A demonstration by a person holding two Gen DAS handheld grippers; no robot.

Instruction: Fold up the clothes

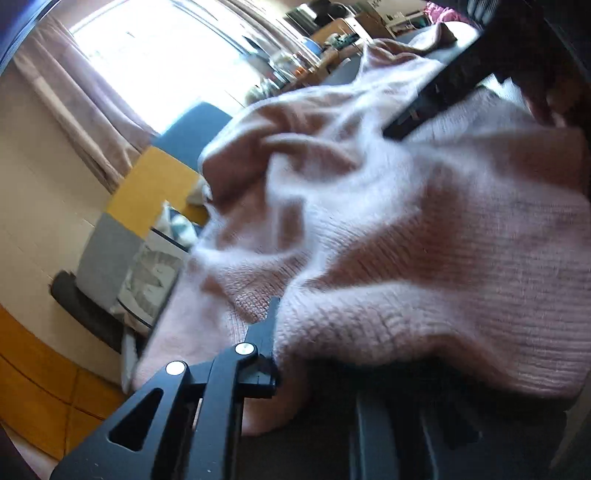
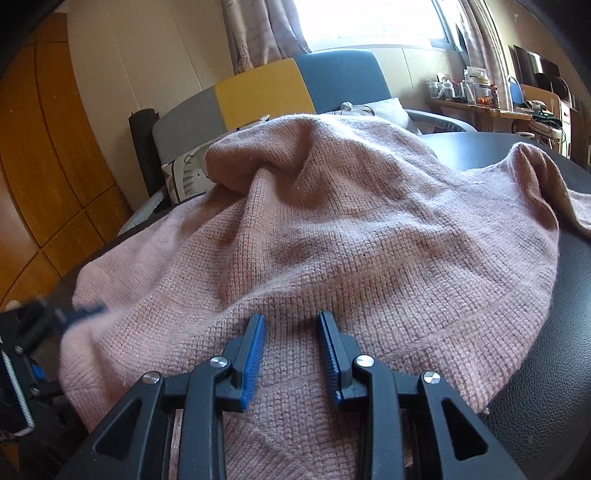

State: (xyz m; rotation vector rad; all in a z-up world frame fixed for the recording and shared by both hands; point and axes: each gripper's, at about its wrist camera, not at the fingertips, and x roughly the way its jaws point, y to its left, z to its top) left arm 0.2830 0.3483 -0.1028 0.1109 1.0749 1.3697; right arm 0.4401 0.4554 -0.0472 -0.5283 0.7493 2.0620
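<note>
One pink knit sweater [image 2: 314,240], two grippers. Sweater rumpled, humped, spread ahead of and under right gripper [image 2: 291,332]; its jaws apart, blue pads resting on knit, nothing pinched. Left gripper [image 1: 275,332] closed on sweater edge. Dark table [image 2: 535,369] beneath. Beyond: patchwork sofa [image 2: 295,85], bright window.

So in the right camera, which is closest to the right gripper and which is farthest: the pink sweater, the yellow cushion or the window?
1. Pink sweater: right under the right gripper.
2. Yellow cushion: behind the sweater, on the sofa back.
3. Window: farthest, at the top behind the sofa.
</note>
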